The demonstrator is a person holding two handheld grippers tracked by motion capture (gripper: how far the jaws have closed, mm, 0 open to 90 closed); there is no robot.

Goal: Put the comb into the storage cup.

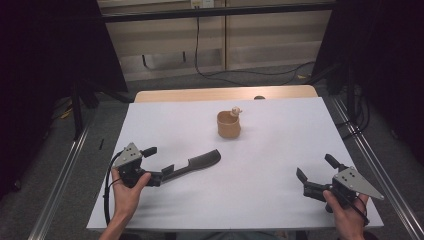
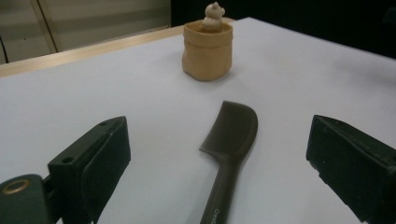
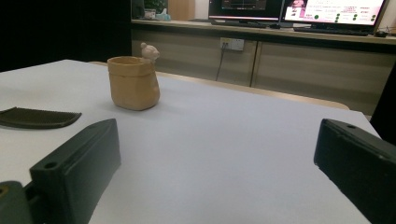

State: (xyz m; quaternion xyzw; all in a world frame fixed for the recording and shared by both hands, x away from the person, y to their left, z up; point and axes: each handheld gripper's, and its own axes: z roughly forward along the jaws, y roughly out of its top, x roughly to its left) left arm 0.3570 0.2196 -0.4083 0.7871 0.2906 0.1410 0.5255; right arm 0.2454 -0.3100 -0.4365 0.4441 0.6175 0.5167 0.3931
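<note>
A dark comb (image 1: 197, 164) lies flat on the white sheet, left of centre, its toothed end pointing right and away. My left gripper (image 1: 158, 161) is open, and the comb's handle (image 2: 224, 186) lies between its two wide-apart jaws without touching either. Farther back near the middle stands a tan cup (image 1: 229, 125) with a small bear figure (image 1: 236, 111) on its rim. My right gripper (image 1: 316, 168) is open and holds nothing near the front right, aimed toward the cup (image 3: 133, 84) and the comb (image 3: 39, 117). From the left gripper (image 2: 217, 140) the cup (image 2: 207, 51) stands beyond the comb's head.
The white sheet (image 1: 270, 200) covers a wooden table whose far edge (image 1: 225, 93) shows at the back. Metal rails (image 1: 65, 170) run along the floor on both sides. A black cable (image 1: 200, 60) hangs behind the table. Monitors (image 3: 336, 11) stand on a far counter.
</note>
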